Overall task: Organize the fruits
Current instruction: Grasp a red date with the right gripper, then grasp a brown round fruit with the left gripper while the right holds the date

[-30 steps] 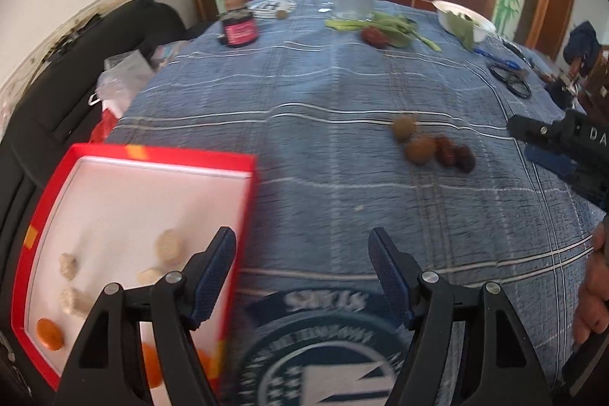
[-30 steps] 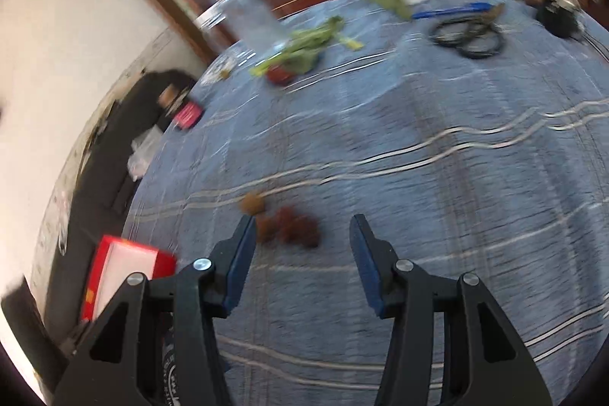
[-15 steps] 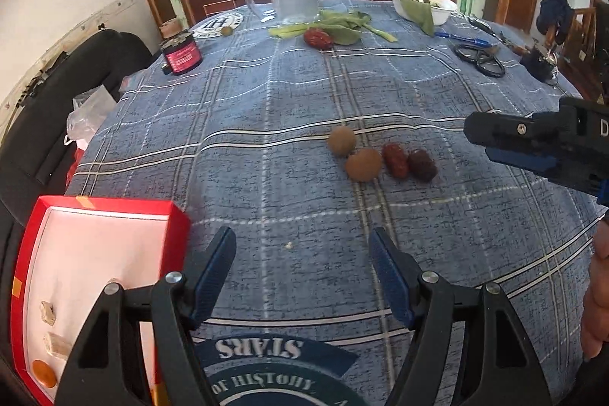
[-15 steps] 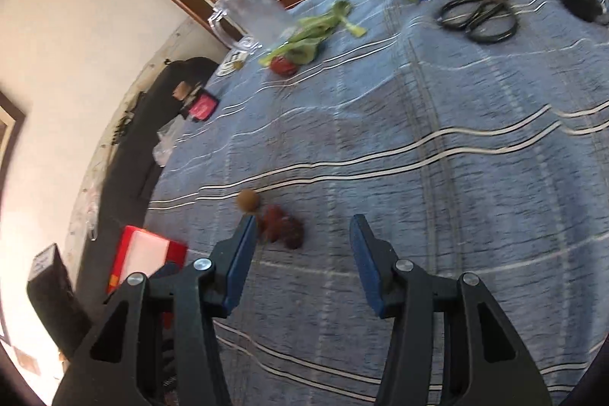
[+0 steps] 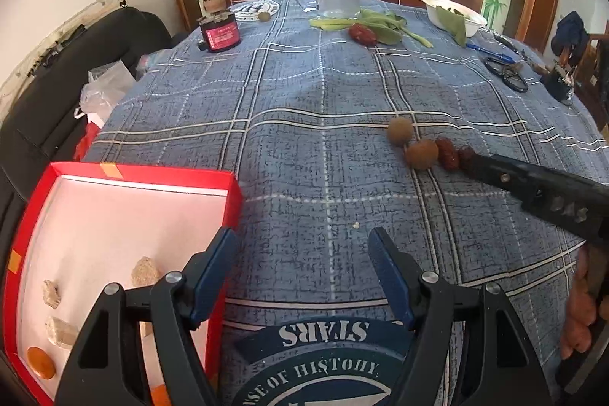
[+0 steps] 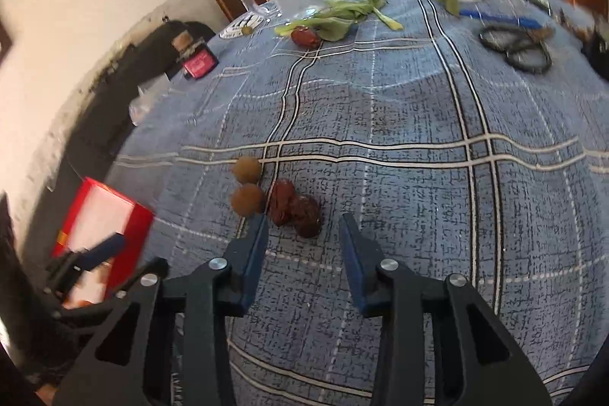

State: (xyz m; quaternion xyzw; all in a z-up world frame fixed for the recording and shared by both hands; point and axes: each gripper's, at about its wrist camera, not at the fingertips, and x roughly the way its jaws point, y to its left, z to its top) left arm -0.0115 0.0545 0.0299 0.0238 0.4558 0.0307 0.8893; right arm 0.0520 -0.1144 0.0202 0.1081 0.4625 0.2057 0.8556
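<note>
Fruits (image 6: pixel 281 200) sit bunched mid-tablecloth (image 6: pixel 399 147), touching; our right gripper (image 6: pixel 302 246), jaws just narrowing yet gripping nothing, approaches the nearest red date (image 6: pixel 306 212). We risk nudging neighbours. Left gripper (image 5: pixel 300 273) hangs open, empty, beside the red box (image 5: pixel 160 174).

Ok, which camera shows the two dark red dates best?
The right wrist view: both dark red dates lie unobstructed just ahead of the right hand-held gripper. In the left wrist view they are smaller, the right one partly hidden behind that gripper.
</note>
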